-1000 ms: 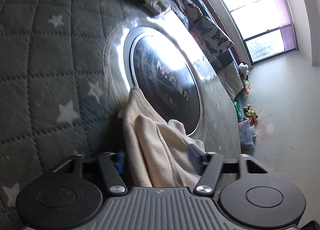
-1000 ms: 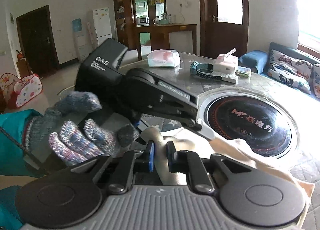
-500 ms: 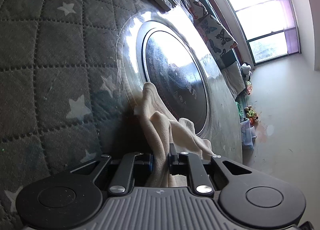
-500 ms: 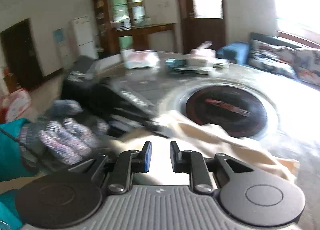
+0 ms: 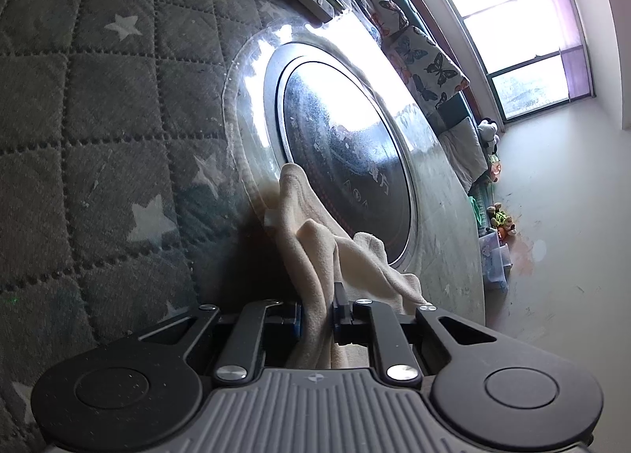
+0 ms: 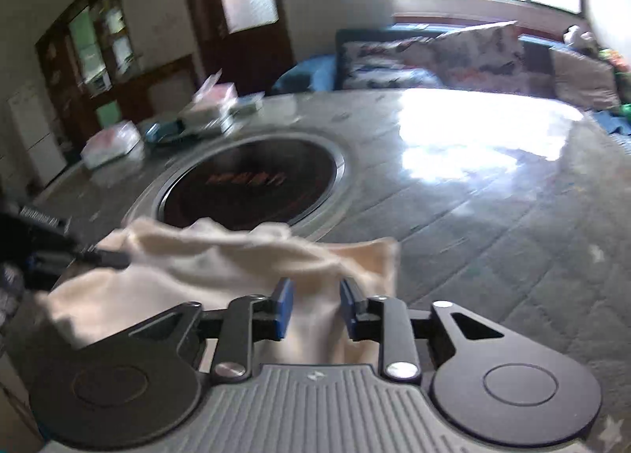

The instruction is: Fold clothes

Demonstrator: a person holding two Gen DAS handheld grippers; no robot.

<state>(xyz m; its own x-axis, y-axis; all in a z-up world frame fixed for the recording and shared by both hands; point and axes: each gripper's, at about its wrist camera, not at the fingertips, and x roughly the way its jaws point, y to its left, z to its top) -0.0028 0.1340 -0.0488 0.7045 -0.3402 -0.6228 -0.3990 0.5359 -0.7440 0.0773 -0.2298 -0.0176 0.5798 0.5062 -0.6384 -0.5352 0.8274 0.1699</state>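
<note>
Soft matt cloth garment [image 5: 315, 256], glossy cooktop [image 5: 347, 137]

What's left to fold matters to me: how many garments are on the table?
1: a cream cloth overlapping the cooktop rim, pinched by the left gripper. Others may be hidden.

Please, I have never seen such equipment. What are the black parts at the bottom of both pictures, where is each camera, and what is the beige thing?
No robot here: a person holds one hand tool in each hand, each ending in two-finger tongs. A fisheye camera on each tool looks forward along its fingers, so the black parts are the tool itself. One picture comes from the left tongs, the other from the right tongs. The beige thing is a cloth to be folded. The left tongs are shut on it. The right tongs stand open with cloth between the fingers; that picture is blurred. The cloth lies on a quilted star-patterned table cover, partly over a round dark cooktop.
</note>
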